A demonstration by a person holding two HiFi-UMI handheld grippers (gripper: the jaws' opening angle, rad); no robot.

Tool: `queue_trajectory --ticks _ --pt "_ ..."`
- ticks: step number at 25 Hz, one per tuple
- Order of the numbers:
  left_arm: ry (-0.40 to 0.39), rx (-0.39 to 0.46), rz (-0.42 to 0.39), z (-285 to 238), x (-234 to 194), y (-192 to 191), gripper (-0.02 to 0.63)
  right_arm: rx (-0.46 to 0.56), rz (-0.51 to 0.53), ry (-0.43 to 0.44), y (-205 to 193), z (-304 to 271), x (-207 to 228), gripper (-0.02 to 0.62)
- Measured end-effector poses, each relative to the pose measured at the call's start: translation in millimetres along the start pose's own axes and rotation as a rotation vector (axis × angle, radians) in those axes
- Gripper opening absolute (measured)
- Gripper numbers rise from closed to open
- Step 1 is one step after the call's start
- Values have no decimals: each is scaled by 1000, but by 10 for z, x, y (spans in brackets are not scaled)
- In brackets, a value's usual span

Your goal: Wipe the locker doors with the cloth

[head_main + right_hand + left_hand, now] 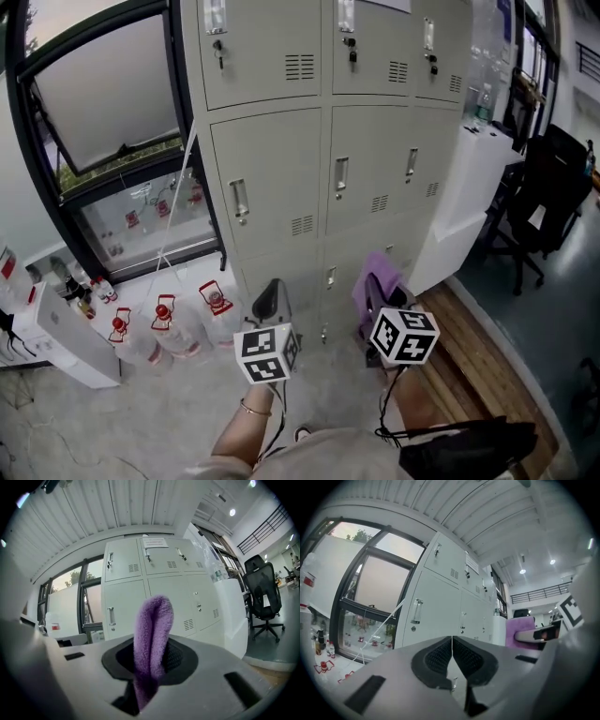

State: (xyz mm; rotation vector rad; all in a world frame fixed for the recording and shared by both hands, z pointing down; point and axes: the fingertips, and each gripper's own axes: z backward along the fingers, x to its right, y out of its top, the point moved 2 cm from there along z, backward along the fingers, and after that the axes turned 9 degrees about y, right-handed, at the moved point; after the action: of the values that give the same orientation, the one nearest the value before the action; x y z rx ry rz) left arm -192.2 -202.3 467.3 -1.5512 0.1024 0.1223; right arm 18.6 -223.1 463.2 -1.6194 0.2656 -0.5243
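Grey metal lockers [319,141] stand ahead, each door with a chrome handle and small vent slots; they also fill the left gripper view as lockers [440,602] and the right gripper view as lockers [159,592]. My right gripper [375,295] is shut on a folded purple cloth [378,277], which sticks up between its jaws as cloth [152,644]. It is low, just short of the bottom locker row. My left gripper [269,300] is shut with nothing in it, its black pads [440,656] pressed together, a short way from the lower doors.
A dark-framed window [103,141] stands left of the lockers, with red-capped plastic bottles [178,323] on the floor below it. A white cabinet [469,197] and a black office chair [548,202] are to the right. A wooden bench [478,366] runs along my right.
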Motion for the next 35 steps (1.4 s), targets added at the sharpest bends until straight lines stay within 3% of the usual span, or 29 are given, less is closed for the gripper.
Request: queue_trajectory --ticks 12,21,27,32,35 --pt "74 -42 -13 -1054 -127 -122 9 17 28 68 273 -1118 434 69" --pt "217 -44 21 -1421 55 -135 9 -39 56 225 374 -1694 721 69" --pt "269 -26 1 -1447 -7 -90 9 -18 52 296 412 -1858 616 69" --pt "251 -36 6 -1432 -51 27 9 1 -9 353 494 -1934 461 69" --pt "243 10 9 -1506 -88 248 9 35 -9 401 678 -1985 273 69"
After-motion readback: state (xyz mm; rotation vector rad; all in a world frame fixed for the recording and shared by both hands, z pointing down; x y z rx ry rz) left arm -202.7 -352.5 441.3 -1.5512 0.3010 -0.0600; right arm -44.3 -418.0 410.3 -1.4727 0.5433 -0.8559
